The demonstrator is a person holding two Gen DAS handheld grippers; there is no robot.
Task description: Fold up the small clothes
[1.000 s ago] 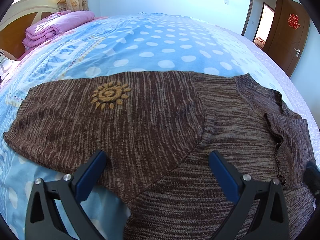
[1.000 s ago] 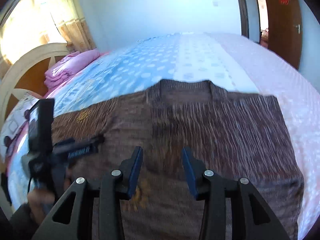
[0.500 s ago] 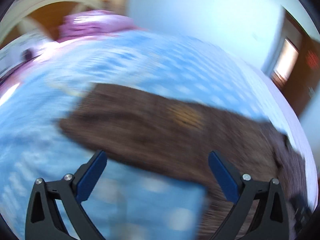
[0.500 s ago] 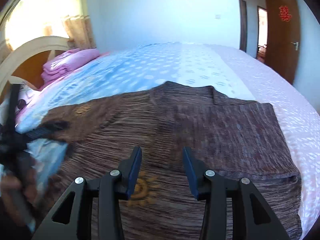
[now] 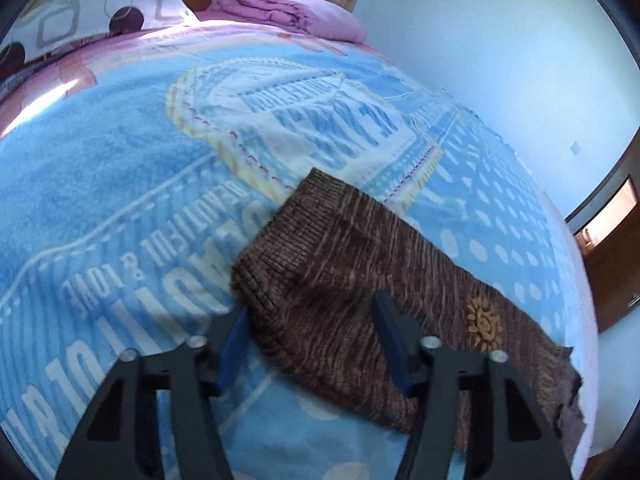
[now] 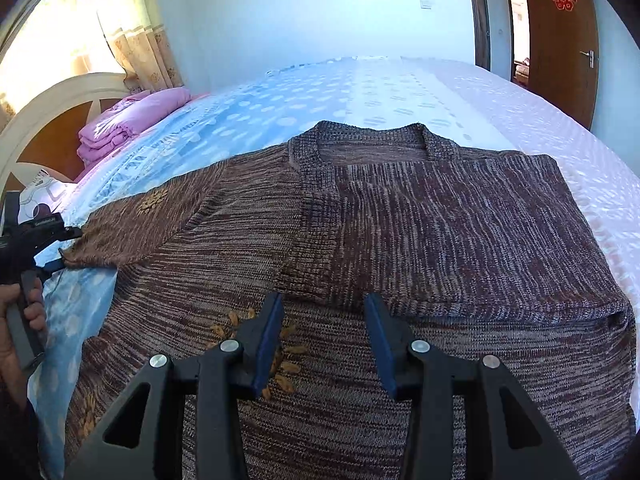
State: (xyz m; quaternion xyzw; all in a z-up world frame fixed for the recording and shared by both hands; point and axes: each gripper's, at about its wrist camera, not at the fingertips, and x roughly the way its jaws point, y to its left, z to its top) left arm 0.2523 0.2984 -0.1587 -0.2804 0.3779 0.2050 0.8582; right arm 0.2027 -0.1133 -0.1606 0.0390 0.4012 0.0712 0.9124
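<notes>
Grippers number two: the left gripper (image 5: 308,336), jaws just narrowed, straddles the cuff of one brown sweater (image 6: 400,240) without pinching; the right gripper (image 6: 320,336) hovers half-spread above its front. Sweater lies on one bed (image 5: 120,160); beyond, one folded pink quilt (image 5: 280,0).

A bed (image 6: 520,112) in blue-and-pink covers bears a brown sweater (image 6: 440,232) and folded pink bedding (image 5: 288,4).
</notes>
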